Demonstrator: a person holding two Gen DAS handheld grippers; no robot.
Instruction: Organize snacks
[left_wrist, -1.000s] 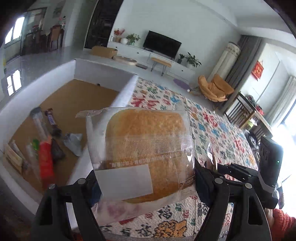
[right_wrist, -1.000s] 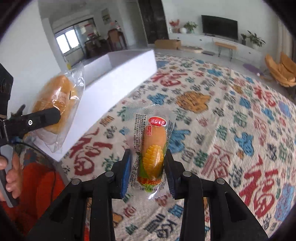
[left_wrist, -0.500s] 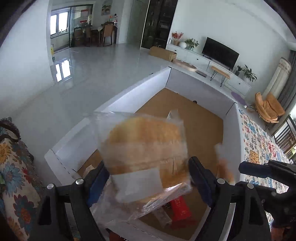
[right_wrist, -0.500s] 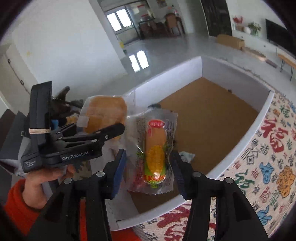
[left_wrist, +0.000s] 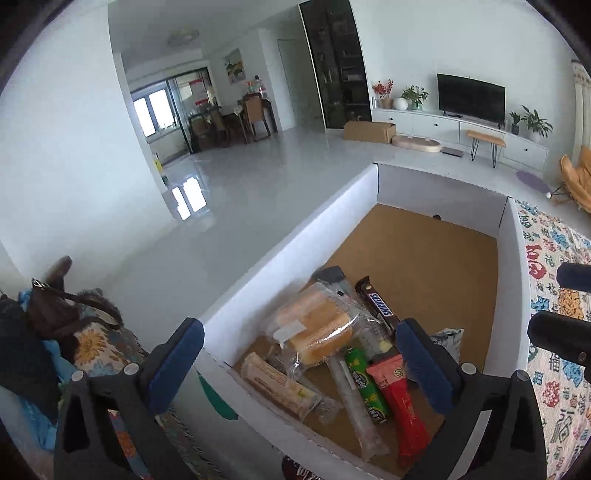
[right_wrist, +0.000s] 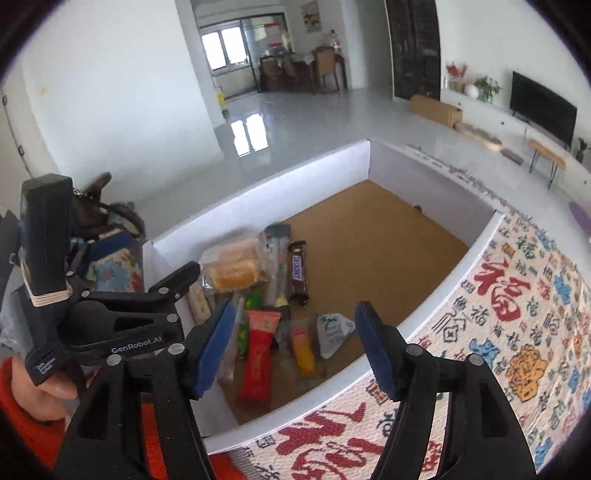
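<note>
A white box (left_wrist: 295, 254) with a brown floor holds the snacks. The wrapped bread (left_wrist: 314, 328) lies on top of the pile at the box's near left; it also shows in the right wrist view (right_wrist: 234, 267). The corn snack (right_wrist: 304, 350) lies on the box floor near the front wall. My left gripper (left_wrist: 299, 362) is open and empty above the pile. My right gripper (right_wrist: 295, 343) is open and empty above the box's near end, with the left gripper (right_wrist: 177, 284) beside it.
In the box lie a Snickers bar (left_wrist: 380, 304), a green packet (left_wrist: 367, 386), a red packet (left_wrist: 400, 398), a biscuit pack (left_wrist: 277, 384) and a crumpled wrapper (right_wrist: 332, 330). A patterned cloth (right_wrist: 517, 314) covers the surface right of the box.
Both grippers have opened and let go. The bread dropped onto the snack pile and the corn snack dropped onto the box floor. Both grippers swung left over the box.
</note>
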